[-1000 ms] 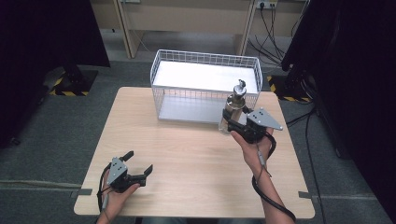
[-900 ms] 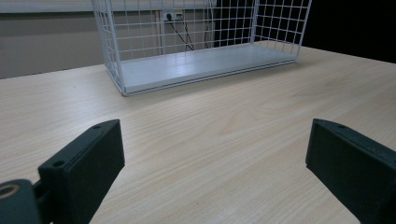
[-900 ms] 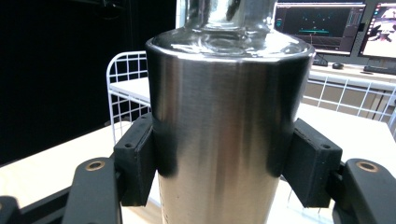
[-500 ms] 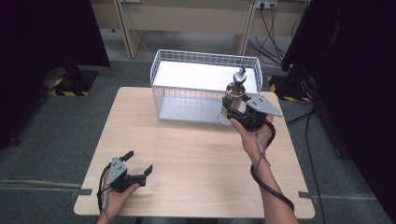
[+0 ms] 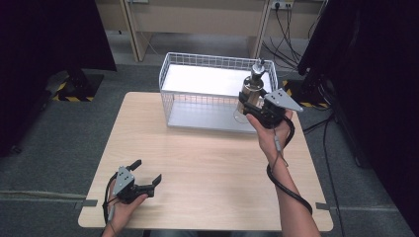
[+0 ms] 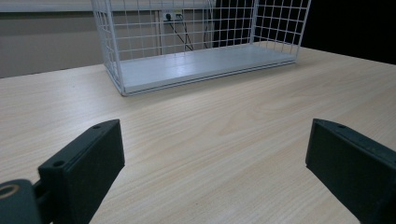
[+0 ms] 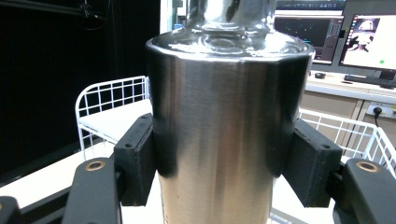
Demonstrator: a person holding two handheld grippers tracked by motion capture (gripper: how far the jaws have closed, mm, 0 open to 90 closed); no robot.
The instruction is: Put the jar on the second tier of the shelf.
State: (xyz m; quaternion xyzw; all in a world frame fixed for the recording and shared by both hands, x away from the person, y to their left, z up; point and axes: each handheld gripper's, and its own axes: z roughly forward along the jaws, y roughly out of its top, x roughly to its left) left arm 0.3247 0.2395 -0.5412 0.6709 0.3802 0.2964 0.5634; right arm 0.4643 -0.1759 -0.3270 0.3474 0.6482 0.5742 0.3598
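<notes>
Over the last second the right gripper (image 5: 253,104) carried the steel bottle (image 5: 251,91) from in front of the wire basket (image 5: 170,74) up over its right end — likely a drop-in next. Jaws pinched the bottle body on both sides, bottle upright, forearm stretched forward. Left gripper (image 5: 143,175) stayed put low over the table (image 5: 212,163) near the front-left corner, jaws spread — nothing between them.

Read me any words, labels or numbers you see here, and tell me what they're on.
None can be read.
Steel bottle in the right gripper: no label on the side shown.
Monitors behind it: content too small and blurred.
Wire basket, table, left gripper: no text.
</notes>
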